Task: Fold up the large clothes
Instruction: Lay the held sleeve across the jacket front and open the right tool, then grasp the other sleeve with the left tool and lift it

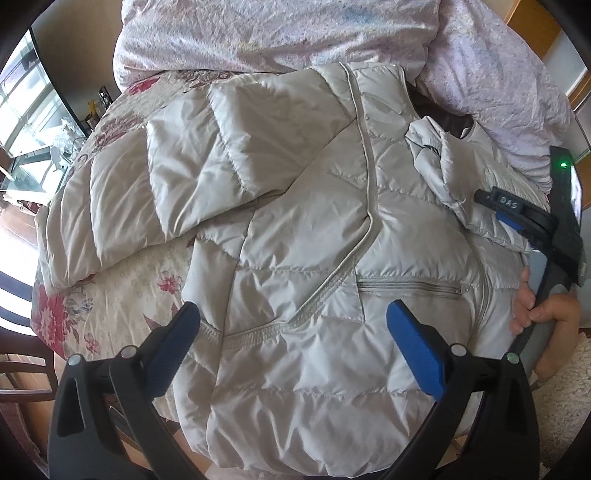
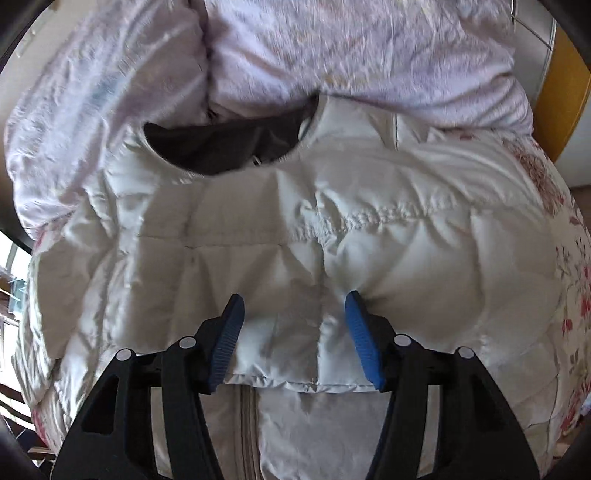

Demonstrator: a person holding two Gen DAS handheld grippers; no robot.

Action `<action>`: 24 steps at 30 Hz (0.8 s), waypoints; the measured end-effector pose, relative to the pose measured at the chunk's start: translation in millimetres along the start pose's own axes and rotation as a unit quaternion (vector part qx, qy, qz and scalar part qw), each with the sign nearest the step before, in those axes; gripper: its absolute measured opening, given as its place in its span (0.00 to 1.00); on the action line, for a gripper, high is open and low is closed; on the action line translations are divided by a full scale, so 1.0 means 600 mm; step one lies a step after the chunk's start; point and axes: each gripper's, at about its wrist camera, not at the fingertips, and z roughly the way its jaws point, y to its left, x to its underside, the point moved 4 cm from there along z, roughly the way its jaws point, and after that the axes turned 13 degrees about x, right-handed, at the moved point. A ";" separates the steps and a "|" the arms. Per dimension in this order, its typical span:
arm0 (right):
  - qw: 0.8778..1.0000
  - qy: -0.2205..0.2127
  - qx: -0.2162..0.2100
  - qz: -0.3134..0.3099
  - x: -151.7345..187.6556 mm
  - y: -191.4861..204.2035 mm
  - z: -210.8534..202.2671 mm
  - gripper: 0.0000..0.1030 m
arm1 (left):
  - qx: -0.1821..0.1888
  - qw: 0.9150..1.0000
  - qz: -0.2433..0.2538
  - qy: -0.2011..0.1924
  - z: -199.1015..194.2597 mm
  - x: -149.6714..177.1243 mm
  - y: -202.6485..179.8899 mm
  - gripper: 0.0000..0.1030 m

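Note:
A pale grey quilted down jacket lies front up on a bed, its zip running up the middle. One sleeve is folded across the chest. My left gripper hovers open over the lower front near the zipped pocket, nothing between its blue pads. In the right wrist view my right gripper stands open low over the other folded sleeve, with a fold of it lying between the pads. The dark collar lining shows beyond. The right gripper also appears at the jacket's right edge.
A crumpled lilac duvet is heaped behind the jacket. The floral bedspread shows at the left and right. A person's hand grips the right tool's handle. Glass shelving and a wooden chair stand left of the bed.

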 end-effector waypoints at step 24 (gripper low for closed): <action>0.997 0.026 0.063 -0.047 0.022 0.046 0.044 0.80 | -0.021 0.998 -0.066 0.007 0.017 0.002 0.086 0.98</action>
